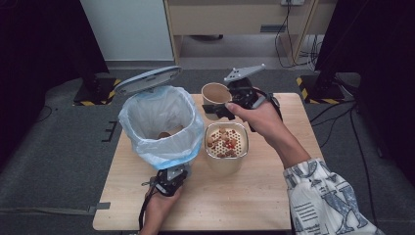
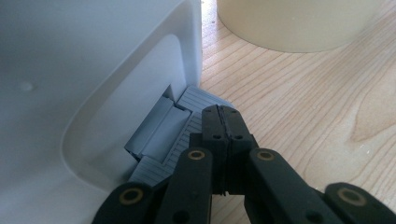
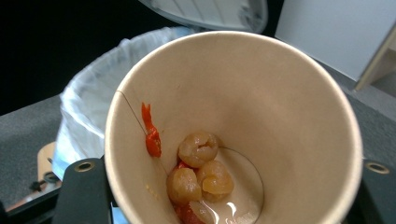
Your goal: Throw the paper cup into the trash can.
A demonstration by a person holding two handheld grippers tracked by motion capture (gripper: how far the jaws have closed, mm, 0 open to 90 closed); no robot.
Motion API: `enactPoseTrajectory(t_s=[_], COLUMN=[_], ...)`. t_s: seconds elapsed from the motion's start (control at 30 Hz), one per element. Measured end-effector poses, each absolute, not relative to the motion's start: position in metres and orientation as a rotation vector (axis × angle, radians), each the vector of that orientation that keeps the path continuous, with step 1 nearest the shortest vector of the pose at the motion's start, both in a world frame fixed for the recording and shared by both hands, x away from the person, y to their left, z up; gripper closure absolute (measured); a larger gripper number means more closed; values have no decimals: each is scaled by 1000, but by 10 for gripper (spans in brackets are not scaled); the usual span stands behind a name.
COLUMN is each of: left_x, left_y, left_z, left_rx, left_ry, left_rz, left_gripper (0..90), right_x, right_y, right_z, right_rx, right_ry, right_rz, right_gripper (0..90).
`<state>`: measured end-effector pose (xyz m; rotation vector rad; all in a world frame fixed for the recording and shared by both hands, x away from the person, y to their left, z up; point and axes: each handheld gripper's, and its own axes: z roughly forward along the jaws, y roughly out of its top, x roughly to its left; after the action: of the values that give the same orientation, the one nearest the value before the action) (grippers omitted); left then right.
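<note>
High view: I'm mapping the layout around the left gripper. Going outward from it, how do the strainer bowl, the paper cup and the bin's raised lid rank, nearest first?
From the left gripper, at the bin's base by the table's near edge:
1. Strainer bowl, just right of the bin, mid-table.
2. Paper cup, beyond the bowl, held by the right gripper.
3. Raised lid, above the bin's far rim; roughly level with the cup, so the last two are close.
</note>
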<state>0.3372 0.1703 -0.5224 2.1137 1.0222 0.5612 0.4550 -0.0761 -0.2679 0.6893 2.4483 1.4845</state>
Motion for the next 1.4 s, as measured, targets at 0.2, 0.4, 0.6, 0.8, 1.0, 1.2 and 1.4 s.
enactPoseTrajectory(t_s=[0.2,0.4,0.6,0.8,1.0,1.2,1.4], left_x=[337,337,337,337,337,337,337], left_y=[170,170,170,170,170,171,171], left_z=[-522,-522,-522,-523,-523,-523,-523], left_rx=[2114,2115,2114,2113,2110,2109,2110], left_ry=[1021,1021,1021,1021,1018,1018,1020], left_rz=[562,563,563,563,559,558,557], left_gripper=[889,889,889,889,889,889,889], right_x=[452,451,450,452,454,457,456], right_y=[-55,-41,-25,-7,7,18,15], right_z=[-267,-268,-267,-269,-274,-282,-285], right_rx=[647,631,611,593,587,578,594], right_ry=[2473,2479,2486,2486,2504,2501,2464], right_rz=[1498,1528,1536,1529,1507,1472,1480], right_gripper=[307,306,304,298,295,258,124])
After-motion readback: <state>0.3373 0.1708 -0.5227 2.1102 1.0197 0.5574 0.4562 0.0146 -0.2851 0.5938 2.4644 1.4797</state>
